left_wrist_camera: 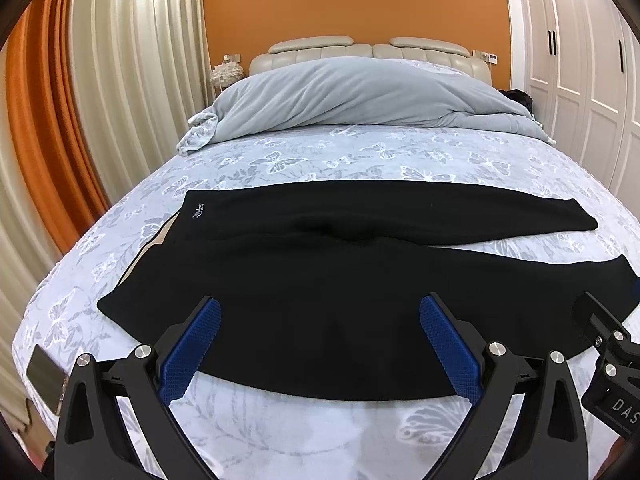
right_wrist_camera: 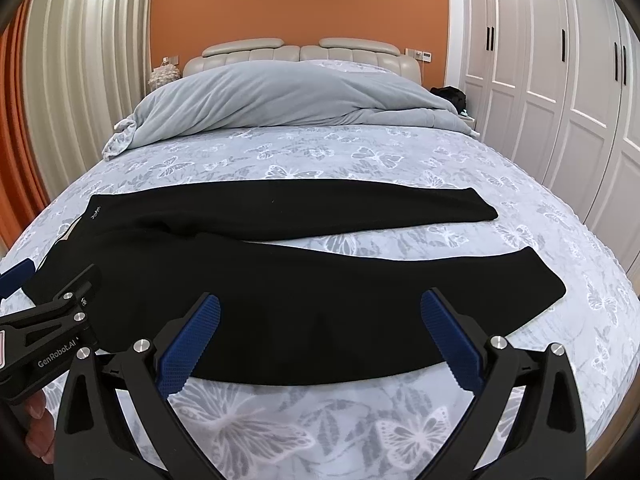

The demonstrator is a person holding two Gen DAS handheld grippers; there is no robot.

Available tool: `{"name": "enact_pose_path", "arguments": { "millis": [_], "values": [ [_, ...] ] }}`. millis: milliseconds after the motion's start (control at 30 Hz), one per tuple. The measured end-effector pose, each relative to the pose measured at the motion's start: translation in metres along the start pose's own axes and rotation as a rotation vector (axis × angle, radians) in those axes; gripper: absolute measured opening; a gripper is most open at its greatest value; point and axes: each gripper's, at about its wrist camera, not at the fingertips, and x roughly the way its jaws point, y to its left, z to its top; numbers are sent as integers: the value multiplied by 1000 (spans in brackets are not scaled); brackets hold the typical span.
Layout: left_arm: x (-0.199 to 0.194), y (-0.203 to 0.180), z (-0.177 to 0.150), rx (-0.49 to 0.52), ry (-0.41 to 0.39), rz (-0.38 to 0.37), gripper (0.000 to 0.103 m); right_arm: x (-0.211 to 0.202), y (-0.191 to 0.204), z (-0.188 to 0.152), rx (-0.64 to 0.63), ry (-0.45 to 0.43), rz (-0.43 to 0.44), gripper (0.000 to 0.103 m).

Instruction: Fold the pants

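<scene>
Black pants (left_wrist_camera: 320,280) lie flat across the bed, waistband at the left, the two legs spread apart toward the right; they also show in the right wrist view (right_wrist_camera: 300,292). My left gripper (left_wrist_camera: 320,340) is open with blue pads, hovering over the near edge of the near leg close to the waist. My right gripper (right_wrist_camera: 320,336) is open over the near leg further right. Neither holds anything. The right gripper's body shows at the left view's right edge (left_wrist_camera: 608,344); the left gripper's body shows at the right view's left edge (right_wrist_camera: 52,320).
The bed has a pale butterfly-print sheet (left_wrist_camera: 320,152). A grey duvet (left_wrist_camera: 360,96) is bunched at the headboard. A phone (left_wrist_camera: 46,376) lies at the bed's near left corner. Curtains stand left, white wardrobes (right_wrist_camera: 560,60) right.
</scene>
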Motion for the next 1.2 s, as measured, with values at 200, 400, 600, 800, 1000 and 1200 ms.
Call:
{"name": "enact_pose_path", "arguments": {
  "millis": [200, 400, 600, 800, 1000, 1200],
  "values": [
    [0, 0, 0, 0, 1, 0, 98, 0, 0, 0, 0, -1, 0, 98],
    [0, 0, 0, 4, 1, -1, 98, 0, 0, 0, 0, -1, -2, 98],
    [1, 1, 0, 3, 1, -1, 98, 0, 0, -1, 0, 0, -1, 98],
    [0, 0, 0, 5, -1, 0, 98, 0, 0, -1, -1, 0, -2, 98],
    [1, 1, -1, 6, 1, 3, 98, 0, 0, -1, 0, 2, 0, 98],
    [1, 0, -1, 8, 1, 3, 98, 1, 0, -1, 0, 3, 0, 98]
  ]
}}
